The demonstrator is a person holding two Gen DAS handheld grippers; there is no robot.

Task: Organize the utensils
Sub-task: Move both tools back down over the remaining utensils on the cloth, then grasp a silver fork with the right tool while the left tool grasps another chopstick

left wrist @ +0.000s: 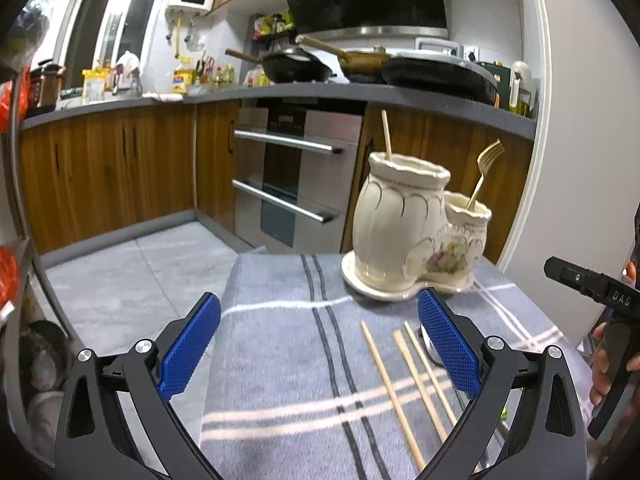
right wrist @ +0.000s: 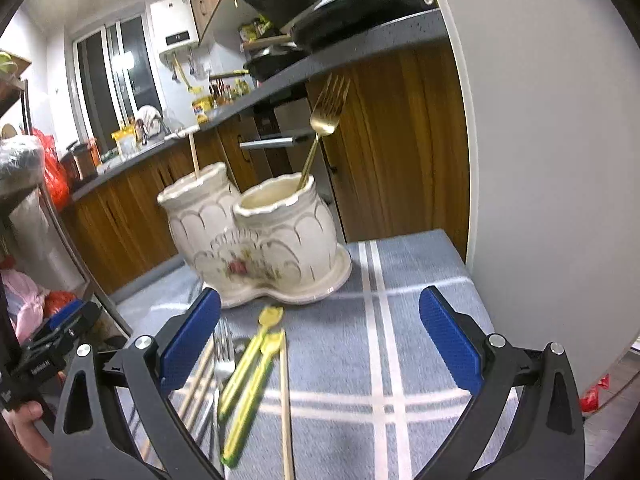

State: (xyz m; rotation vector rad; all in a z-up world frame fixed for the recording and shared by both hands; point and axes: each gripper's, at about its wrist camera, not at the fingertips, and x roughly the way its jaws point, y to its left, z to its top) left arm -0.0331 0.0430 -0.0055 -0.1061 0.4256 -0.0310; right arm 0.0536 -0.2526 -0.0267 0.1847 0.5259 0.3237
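Observation:
A cream ceramic holder (left wrist: 408, 228) (right wrist: 260, 240) with two cups stands on its saucer at the far end of the table. One wooden chopstick (left wrist: 386, 134) (right wrist: 194, 156) sticks up from the taller cup, and a gold fork (left wrist: 484, 172) (right wrist: 324, 120) leans in the lower one. Loose wooden chopsticks (left wrist: 404, 368) (right wrist: 285, 400) lie on the cloth, with a yellow-green pair (right wrist: 248, 372) and a silver fork (right wrist: 223, 356) beside them. My left gripper (left wrist: 320, 348) hangs open over the cloth, empty. My right gripper (right wrist: 320, 344) is open too, above the utensils, holding nothing.
A grey cloth (left wrist: 280, 360) (right wrist: 400, 320) with white and dark stripes covers the small table. Kitchen cabinets, an oven (left wrist: 292, 176) and a worktop with pans lie beyond it. A white wall (right wrist: 540, 160) rises at the right. The other hand-held gripper (left wrist: 600, 300) shows at the right edge.

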